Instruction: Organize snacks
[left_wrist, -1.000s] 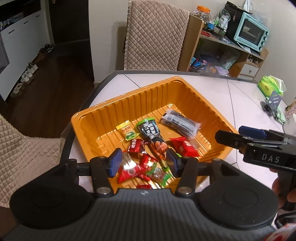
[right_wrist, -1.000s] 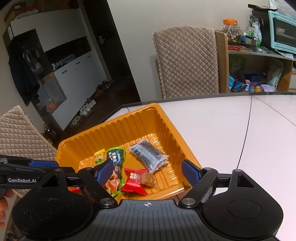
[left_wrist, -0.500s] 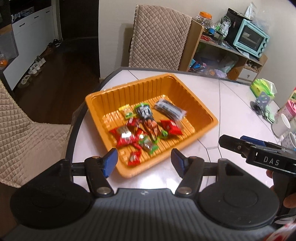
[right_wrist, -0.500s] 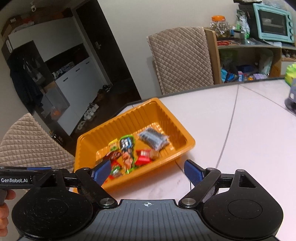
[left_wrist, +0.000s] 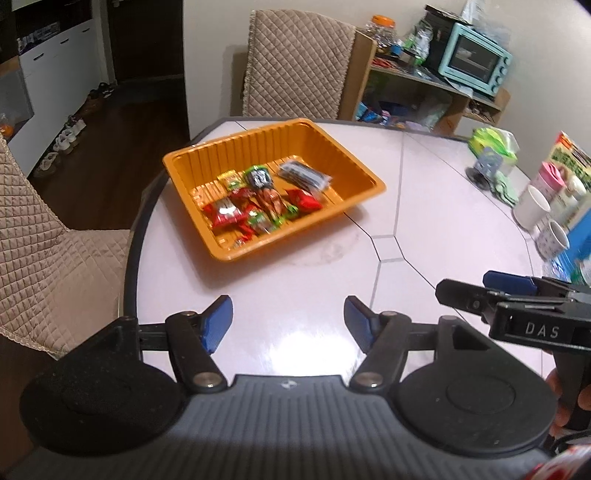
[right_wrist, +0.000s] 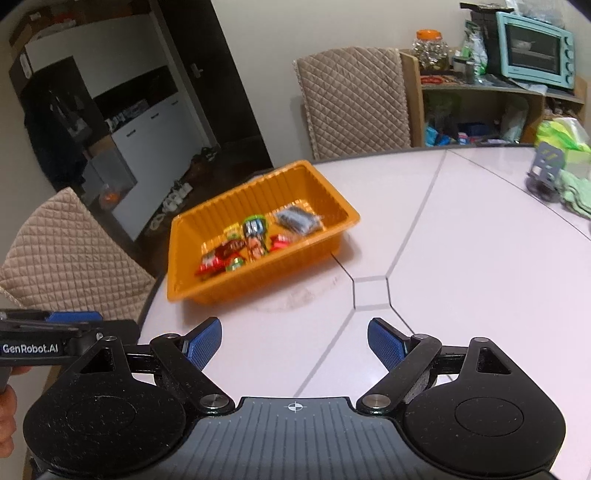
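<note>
Hovering over bare bench short of the orange tray (left_wrist: 364, 194), left gripper (left_wrist: 288, 323) jaws opening on nothing, right gripper (right_wrist: 294, 341) jaws wide and empty; snacks (left_wrist: 258, 205) all inside tray, so sorting looks finished, next likely a final check.

A: Left wrist cam? 
B: Above table (left_wrist: 424, 206), angled down, tray (left_wrist: 364, 168) well ahead.
A: Right? 
B: Same tilt, from the right. Both share tray (right_wrist: 334, 199), table (right_wrist: 461, 251).
</note>
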